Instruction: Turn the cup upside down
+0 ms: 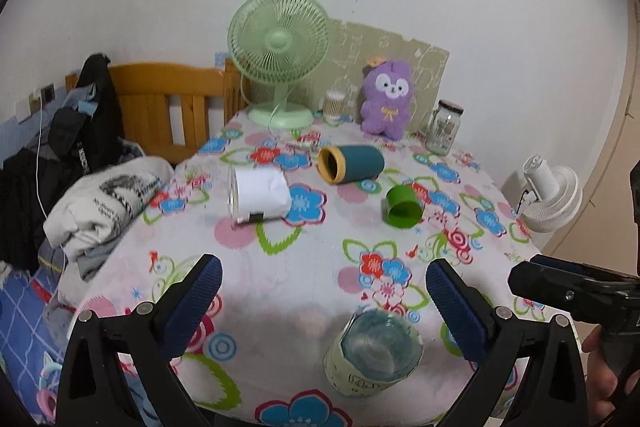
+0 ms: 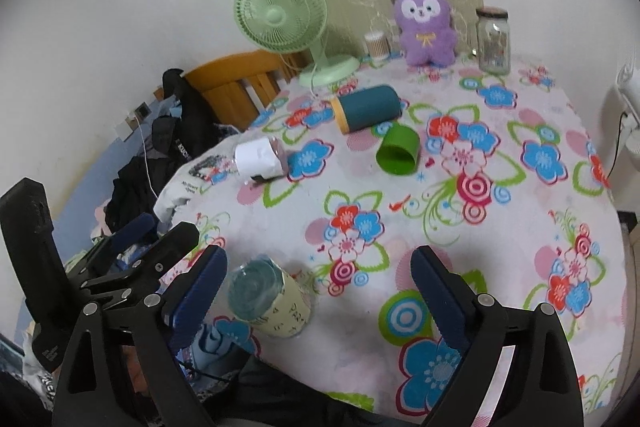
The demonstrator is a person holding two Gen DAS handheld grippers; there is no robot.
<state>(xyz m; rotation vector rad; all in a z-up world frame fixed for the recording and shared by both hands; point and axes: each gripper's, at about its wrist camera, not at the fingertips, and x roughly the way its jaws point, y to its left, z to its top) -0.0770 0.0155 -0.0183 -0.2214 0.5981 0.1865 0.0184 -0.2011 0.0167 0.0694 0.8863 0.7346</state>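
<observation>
On the flowery tablecloth, 3 cups are seen lying on their sides from left to right, a white cup, a teal cup and a green cup, so these are judged still to be flipped. At the near edge 1 glass cup is stood bottom up, so that flip looks done. The left gripper and the right gripper are both held wide open, and nothing is held or touched.

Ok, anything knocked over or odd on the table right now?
Three cups lie on their sides mid-table: the white paper-wrapped glass, the teal cup and the green cup. No spill visible. The near glass stands base-up.
</observation>
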